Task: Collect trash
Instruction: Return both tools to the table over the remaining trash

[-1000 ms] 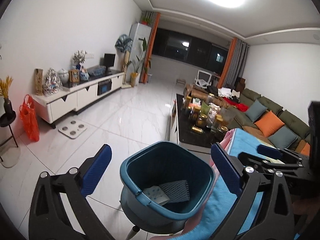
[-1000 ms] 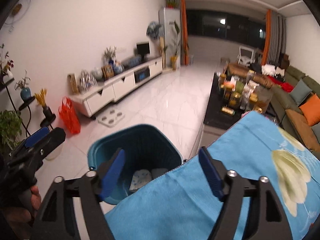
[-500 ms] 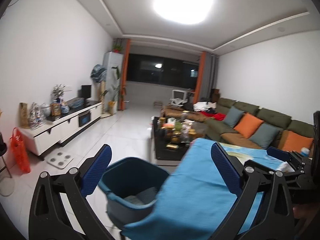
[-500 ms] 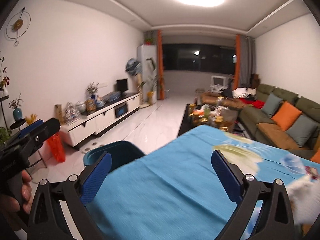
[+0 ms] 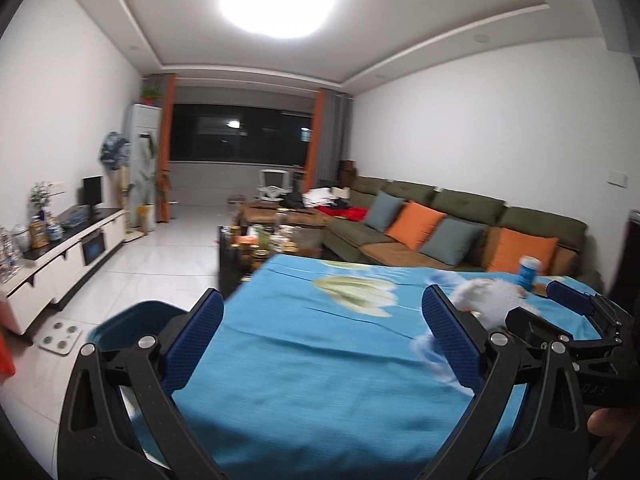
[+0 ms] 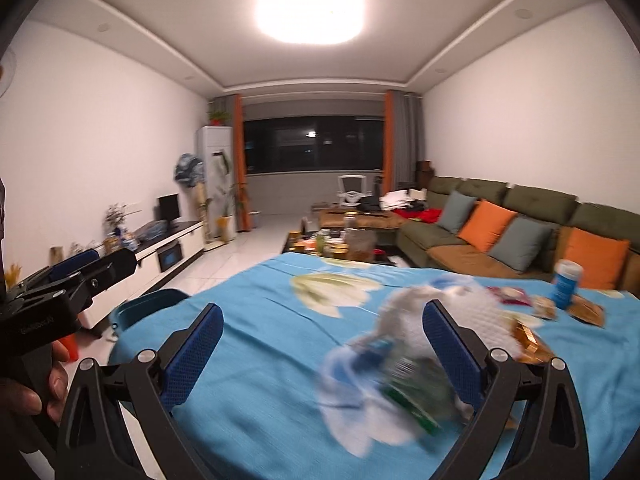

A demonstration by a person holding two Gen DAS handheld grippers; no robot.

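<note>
Both grippers are swinging from the bin (image 5: 132,320), on the floor off the cloth's left edge, toward the litter. The left gripper (image 5: 322,340) stands apart and empty over the blue cloth (image 5: 304,352). The right gripper (image 6: 322,344) has just been opening; its jaws are wide with nothing between them. The trash lies toward the cloth's right side: a white wad (image 6: 448,312), a blurred green wrapper (image 6: 408,384) just ahead of the right pad, brown wrappers (image 6: 528,340) and a blue can (image 6: 566,282) near the far right edge. This looks like the reach step; next, straddle one piece, likely the wad or wrapper, and close
</note>
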